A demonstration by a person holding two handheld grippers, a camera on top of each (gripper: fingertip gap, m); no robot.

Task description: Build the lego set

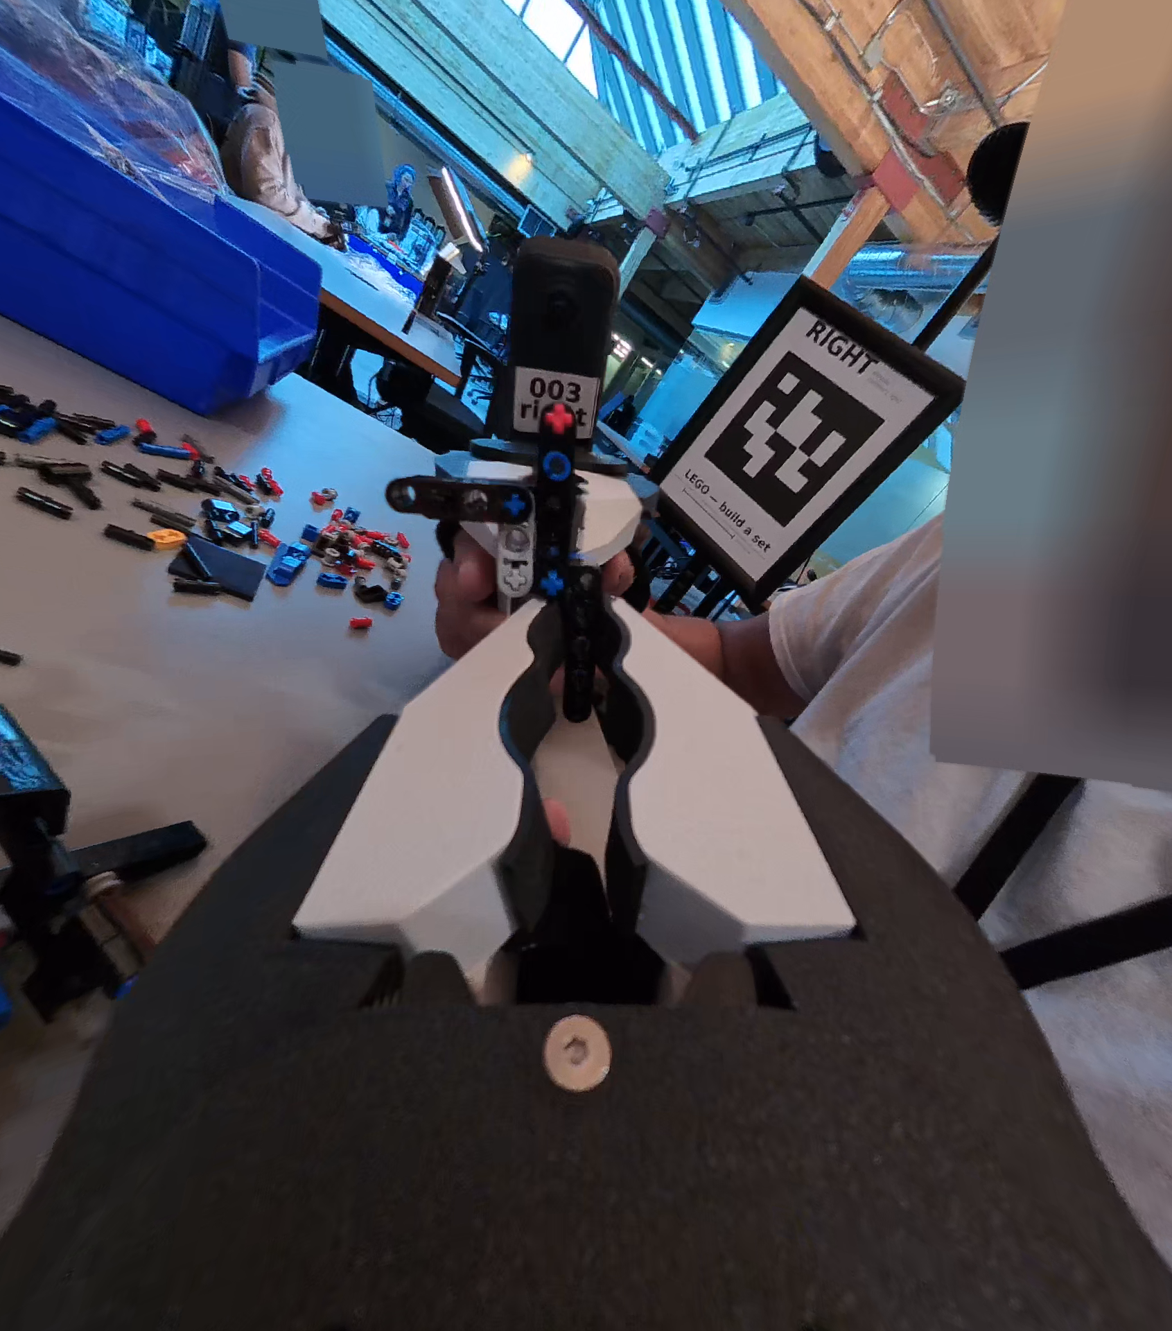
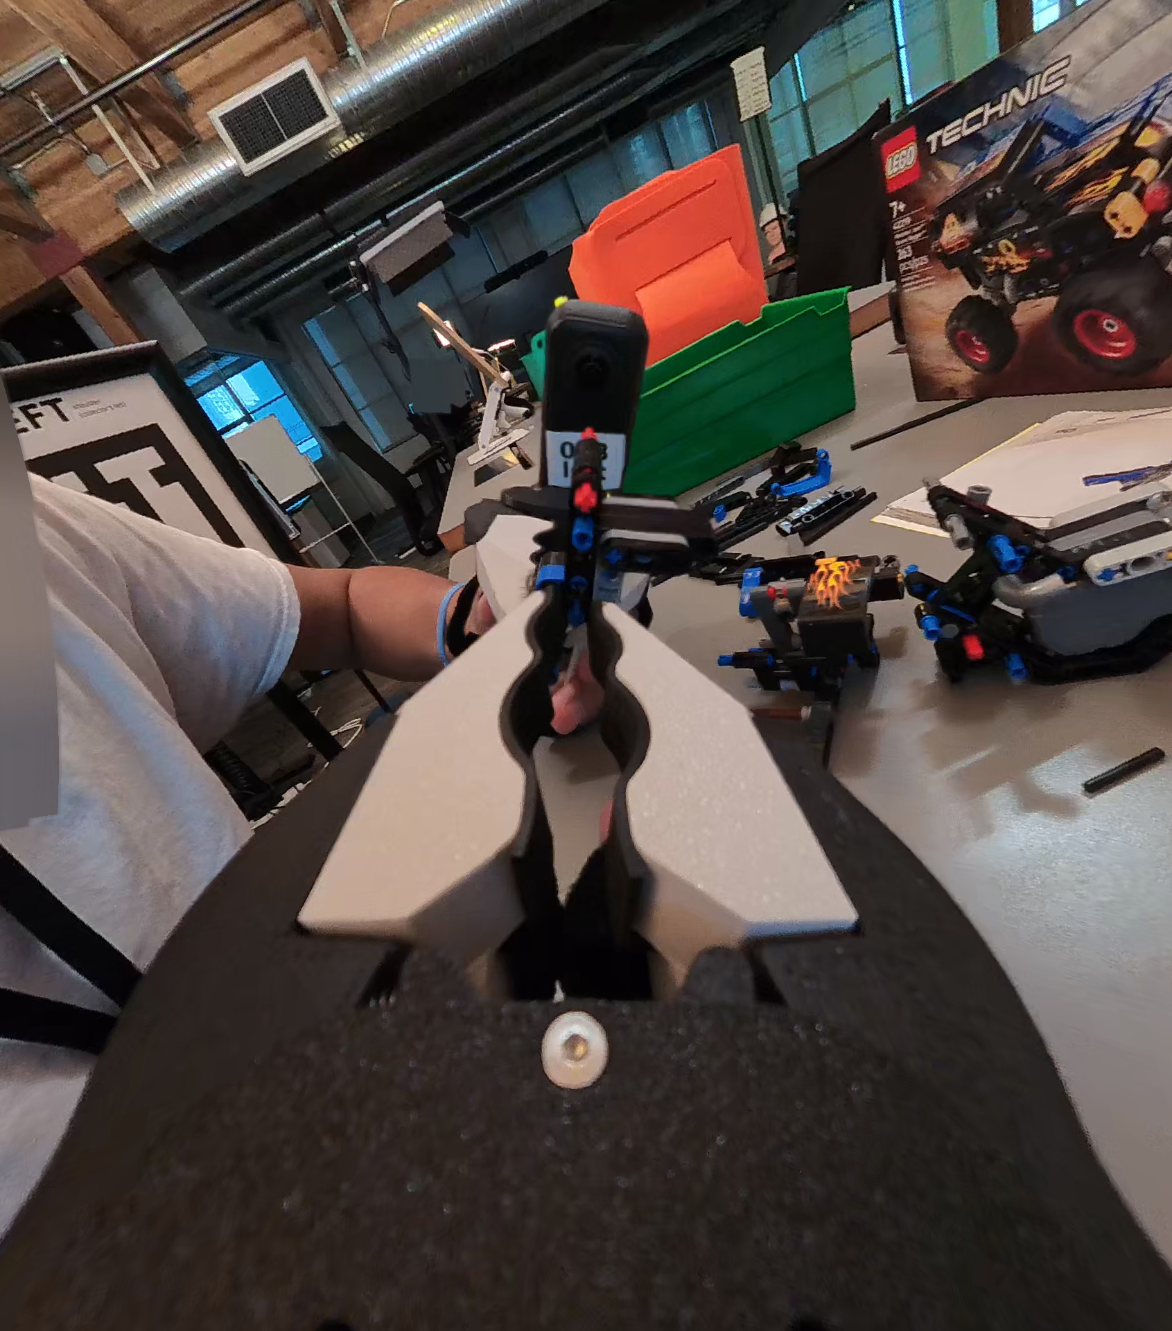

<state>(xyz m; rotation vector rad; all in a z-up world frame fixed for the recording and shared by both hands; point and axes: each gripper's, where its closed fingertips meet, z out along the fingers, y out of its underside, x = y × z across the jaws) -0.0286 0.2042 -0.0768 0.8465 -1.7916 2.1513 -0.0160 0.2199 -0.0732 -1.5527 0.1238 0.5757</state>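
A small Technic sub-assembly (image 1: 557,504) is held in the air between my two grippers, which face each other. It is a black beam with blue pins, a red axle end on top, a black cross beam and a grey piece. My left gripper (image 1: 577,634) is shut on the beam's lower end. My right gripper (image 2: 572,612) is shut on the same sub-assembly (image 2: 586,533) from the opposite side. The right gripper's white fingers (image 1: 611,518) show behind the piece in the left wrist view. A person's hands hold both grippers.
Loose black, blue and red pieces (image 1: 323,540) lie on the grey table by a blue bin (image 1: 100,252). A part-built chassis (image 2: 1065,576), a flame-printed sub-build (image 2: 820,612), a booklet (image 2: 1072,446), the set's box (image 2: 1072,216), a green bin (image 2: 734,403) and a black axle (image 2: 1123,771) lie to the right. Both grippers' tips are close together, under 4 cm apart.
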